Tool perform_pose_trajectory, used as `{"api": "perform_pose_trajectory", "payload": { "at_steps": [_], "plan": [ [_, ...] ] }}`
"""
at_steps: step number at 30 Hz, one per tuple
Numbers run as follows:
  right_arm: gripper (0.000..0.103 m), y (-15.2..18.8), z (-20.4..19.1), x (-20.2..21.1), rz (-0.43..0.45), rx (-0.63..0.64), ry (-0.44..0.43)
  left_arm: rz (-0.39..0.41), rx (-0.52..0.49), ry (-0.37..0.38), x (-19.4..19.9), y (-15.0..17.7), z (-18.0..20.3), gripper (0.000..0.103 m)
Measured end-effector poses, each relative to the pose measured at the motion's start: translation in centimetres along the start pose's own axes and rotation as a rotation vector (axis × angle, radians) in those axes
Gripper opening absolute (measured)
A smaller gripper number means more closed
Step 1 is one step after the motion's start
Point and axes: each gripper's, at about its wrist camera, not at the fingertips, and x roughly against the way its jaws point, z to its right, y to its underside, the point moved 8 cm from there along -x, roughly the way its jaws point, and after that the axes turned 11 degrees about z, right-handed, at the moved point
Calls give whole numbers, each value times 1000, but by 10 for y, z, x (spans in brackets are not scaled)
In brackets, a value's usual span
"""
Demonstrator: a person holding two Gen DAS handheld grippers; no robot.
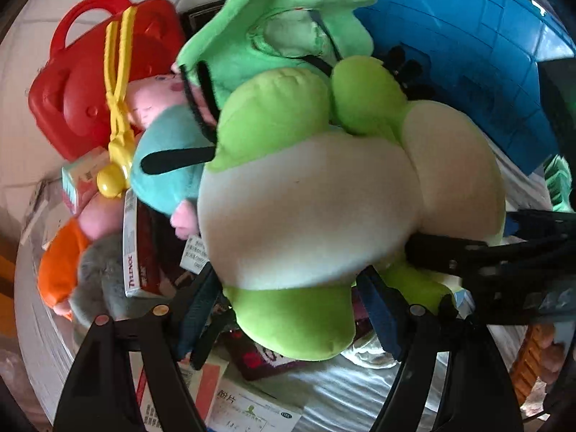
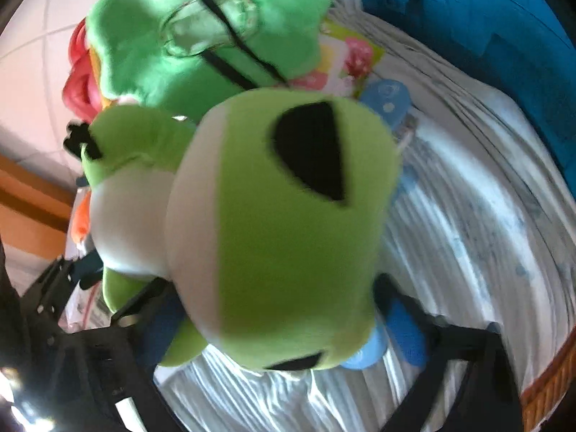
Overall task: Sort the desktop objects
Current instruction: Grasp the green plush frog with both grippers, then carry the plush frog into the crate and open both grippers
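Observation:
A lime-green and white plush frog point(image 1: 306, 194) fills both views, lifted above the white cloth. My left gripper point(image 1: 288, 309) is shut on its lower body, one foot between the blue-padded fingers point(image 1: 381, 316). My right gripper point(image 2: 284, 327) is shut on the frog's head point(image 2: 288, 223), which has a black eye patch. The right gripper's black frame point(image 1: 504, 252) reaches in from the right in the left wrist view. A darker green plush point(image 1: 280, 28) lies behind the frog.
A red plastic case point(image 1: 90, 82), yellow tongs point(image 1: 117, 108), a pink-and-teal pig plush point(image 1: 165, 144), an orange plush point(image 1: 61, 266), a Tylenol box point(image 1: 135, 248) and papers crowd the left. A blue bin point(image 1: 468, 46) stands at the back right. A colourful card point(image 2: 345, 61) lies on the cloth.

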Motion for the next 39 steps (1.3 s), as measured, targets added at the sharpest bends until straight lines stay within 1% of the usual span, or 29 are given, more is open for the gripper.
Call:
{"api": "perform_pose_trajectory", "payload": {
  "at_steps": [2, 3, 7, 10, 13, 17, 18, 19, 20, 24, 25, 26, 27, 30, 31, 32, 36, 39],
  "plan": [
    [70, -1, -6, 5, 25, 57, 23, 13, -11, -1, 4, -1, 3, 65],
    [68, -4, -9, 10, 40, 84, 28, 23, -9, 0, 7, -3, 4, 63],
    [67, -14, -10, 30, 86, 123, 17, 77, 8, -1, 25, -16, 9, 62],
    [66, -26, -10, 50, 139, 153, 7, 134, 7, -16, 44, -32, 17, 62],
    [66, -37, -9, 75, 193, 171, 5, 189, 12, -12, 64, -53, 27, 62],
    [66, -59, -1, 119, 277, 194, 17, 287, 3, -7, 93, -93, 50, 62],
    [66, -65, 2, 132, 301, 202, 21, 305, 1, -6, 99, -97, 56, 62],
    [66, -71, 4, 143, 324, 209, 25, 337, -4, -3, 109, -112, 65, 62],
    [66, -78, 7, 156, 348, 218, 30, 354, -4, 0, 115, -119, 62, 62],
    [66, -114, 26, 214, 455, 257, 52, 451, -8, 8, 140, -175, 93, 62],
    [66, -123, 32, 226, 475, 261, 55, 473, -8, 10, 145, -186, 104, 62],
    [66, -136, 42, 243, 498, 267, 61, 500, -8, 15, 151, -206, 119, 62],
    [66, -144, 50, 254, 512, 270, 65, 514, -7, 19, 155, -216, 130, 62],
    [67, -177, 85, 291, 552, 292, 83, 559, 1, 33, 156, -263, 175, 62],
    [67, -187, 97, 301, 558, 299, 86, 565, 2, 32, 152, -274, 182, 62],
    [67, -197, 111, 310, 561, 306, 87, 567, 6, 33, 148, -289, 198, 62],
    [67, -239, 174, 334, 520, 324, 94, 528, 22, 34, 120, -339, 244, 63],
    [67, -264, 220, 332, 457, 328, 84, 455, 48, 43, 98, -367, 281, 62]
  ]
}}
